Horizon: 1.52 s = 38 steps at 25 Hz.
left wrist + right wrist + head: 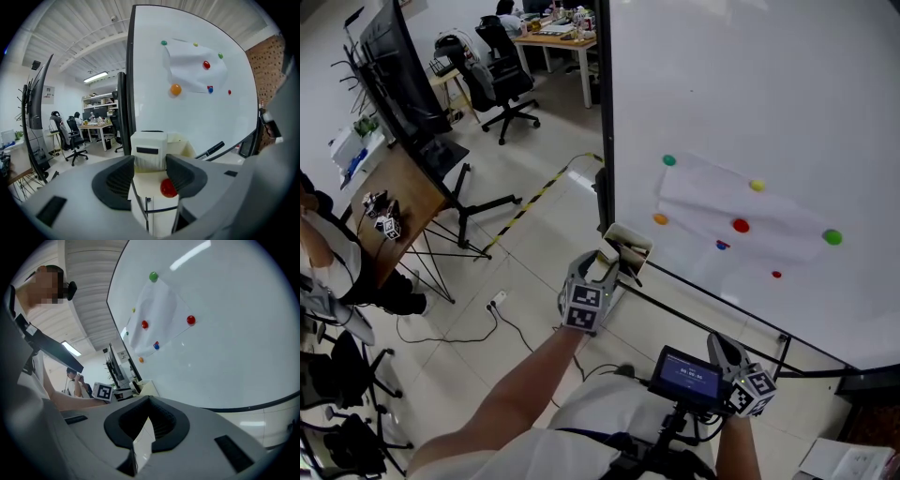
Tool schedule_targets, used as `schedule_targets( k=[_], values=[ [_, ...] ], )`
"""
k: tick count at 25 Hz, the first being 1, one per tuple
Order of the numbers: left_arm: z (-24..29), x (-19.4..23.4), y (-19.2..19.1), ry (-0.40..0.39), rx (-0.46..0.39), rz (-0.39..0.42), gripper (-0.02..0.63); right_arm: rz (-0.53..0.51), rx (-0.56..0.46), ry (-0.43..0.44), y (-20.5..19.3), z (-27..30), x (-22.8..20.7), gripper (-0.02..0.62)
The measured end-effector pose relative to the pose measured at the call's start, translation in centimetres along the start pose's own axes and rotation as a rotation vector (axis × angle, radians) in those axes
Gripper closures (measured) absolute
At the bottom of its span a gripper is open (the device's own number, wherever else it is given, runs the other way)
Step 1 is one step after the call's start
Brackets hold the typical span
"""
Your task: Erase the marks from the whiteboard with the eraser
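While the left gripper [614, 265] points at the lower left corner of the whiteboard [769, 94], its jaws stand wide and grasp the eraser [629, 246] by its two sides. The eraser is a white block with a dark slot on its near face. It is located at the left end of the tray [712, 305] that runs along the board's lower edge, near the board surface; contact with the board cannot be determined.

The right gripper [719, 342] is positioned low at the right, nearer than the tray and well apart from the eraser. Its jaws are clenched tip to tip, with nothing between them.

On the whiteboard, a sheet of paper [741, 208] is fixed by round magnets [740, 225]: green, yellow, orange and red. Below the sheet are a red-and-blue spot [722, 245] and, to its right, a small red spot [776, 275]. Whether these two are marks or small magnets cannot be determined. A black marker [213, 149] lies on the tray to the right of the eraser.
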State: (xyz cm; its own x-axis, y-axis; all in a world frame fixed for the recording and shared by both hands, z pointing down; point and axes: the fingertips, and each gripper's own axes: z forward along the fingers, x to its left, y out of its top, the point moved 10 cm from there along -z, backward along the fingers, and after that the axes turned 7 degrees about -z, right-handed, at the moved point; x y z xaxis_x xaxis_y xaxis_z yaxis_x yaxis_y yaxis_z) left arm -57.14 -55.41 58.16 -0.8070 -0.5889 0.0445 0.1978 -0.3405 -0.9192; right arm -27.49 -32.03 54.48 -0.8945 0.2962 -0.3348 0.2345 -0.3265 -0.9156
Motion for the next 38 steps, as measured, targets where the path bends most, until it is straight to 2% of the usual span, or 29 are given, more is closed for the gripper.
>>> schedule_targets(
  k=[6, 10, 12, 16, 19, 21, 22, 25, 27, 30, 32, 35, 38],
  values=[
    [-0.4, 0.3, 0.3, -0.004, 0.004, 0.008, 0.356, 0.007, -0.017, -0.024, -0.2, -0.9, -0.4, 0.588],
    [0.0, 1.2, 0.4, -0.045, 0.037, -0.023, 0.287, 0.018, -0.014, -0.036, -0.2, -1.5, -0.5, 0.588],
    [0.1, 1.0, 0.9, -0.058, 0.038, 0.019, 0.287, 0.024, -0.009, -0.038, -0.2, -1.6, -0.5, 0.588],
    [0.4, -0.6, 1.6, -0.053, 0.054, 0.19, 0.29, 0.036, -0.008, -0.036, -0.5, -1.3, -0.7, 0.588],
    [0.6, -1.7, 1.6, -0.075, 0.053, 0.232, 0.301, 0.043, -0.005, -0.035, -1.0, -1.2, -1.2, 0.588],
    [0.8, -1.7, 1.6, -0.088, 0.035, 0.214, 0.301, 0.048, 0.009, -0.038, -1.4, -1.3, -1.4, 0.588],
    [0.9, -1.5, 1.6, -0.089, 0.025, 0.203, 0.329, 0.051, 0.005, -0.038, -1.4, -1.3, -1.4, 0.588],
    [1.0, -1.0, 1.2, -0.099, 0.005, 0.187, 0.327, 0.061, -0.013, -0.04, -1.0, -1.3, -1.0, 0.588],
    [1.0, -1.1, 1.0, -0.072, -0.006, 0.155, 0.327, 0.062, -0.013, -0.046, -0.9, -1.4, -1.2, 0.588],
    [1.2, -1.4, 0.5, -0.008, -0.036, 0.052, 0.334, 0.065, -0.019, -0.055, -0.9, -1.5, -1.6, 0.588],
    [1.3, -1.7, 0.3, 0.018, -0.047, 0.013, 0.337, 0.067, -0.022, -0.059, -0.9, -1.5, -1.7, 0.588],
    [0.7, -1.9, 0.4, 0.027, -0.064, 0.011, 0.342, 0.067, -0.027, -0.066, -0.8, -1.7, -1.5, 0.588],
    [-0.5, -1.4, 1.3, 0.022, -0.149, 0.01, 0.344, 0.052, -0.036, -0.058, -0.7, -1.7, -2.0, 0.588]
  ],
)
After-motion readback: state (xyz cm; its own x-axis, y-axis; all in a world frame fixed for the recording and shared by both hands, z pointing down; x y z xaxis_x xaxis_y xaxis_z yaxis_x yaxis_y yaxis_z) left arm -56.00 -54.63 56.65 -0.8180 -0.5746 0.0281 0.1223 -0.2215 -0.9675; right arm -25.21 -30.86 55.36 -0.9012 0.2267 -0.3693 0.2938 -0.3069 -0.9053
